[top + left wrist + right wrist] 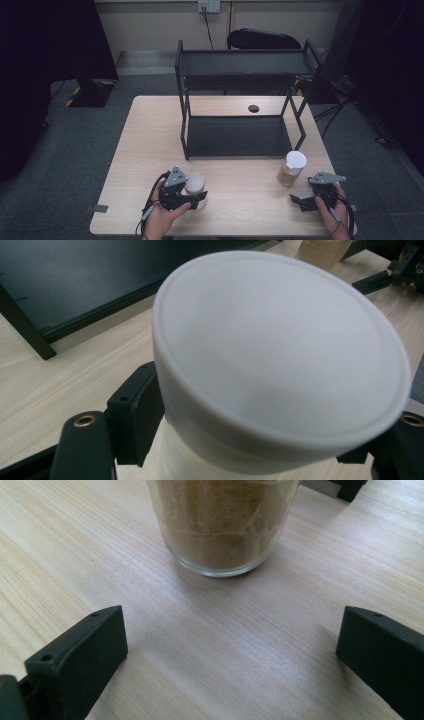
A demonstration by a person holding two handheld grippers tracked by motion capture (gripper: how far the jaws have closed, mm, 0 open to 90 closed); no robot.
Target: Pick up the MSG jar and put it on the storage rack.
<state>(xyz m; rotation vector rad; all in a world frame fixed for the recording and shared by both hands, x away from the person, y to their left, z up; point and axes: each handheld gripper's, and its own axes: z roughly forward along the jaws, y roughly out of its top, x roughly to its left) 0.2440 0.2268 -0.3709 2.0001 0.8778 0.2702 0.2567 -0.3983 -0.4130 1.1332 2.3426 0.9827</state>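
A jar with a white lid (pixel 195 184) stands on the wooden table (pixel 145 150) near its front left. My left gripper (pixel 197 197) holds it from the near side. In the left gripper view the white lid (pixel 280 350) looms large, and the black pads (pixel 135 415) press against the jar's body just below it. A glass jar of brown powder (pixel 291 169) with a white lid stands at the front right. My right gripper (pixel 302 192) rests just short of it, open; in the right gripper view this jar (pixel 225 525) stands ahead of the wide-apart fingers (pixel 80 655), with bare table between them.
A black two-tier metal rack (pixel 235 135) stands at the back middle of the table, both its shelves bare. A small dark round hole (pixel 253 108) sits in the tabletop behind the rack. The floor around is grey carpet.
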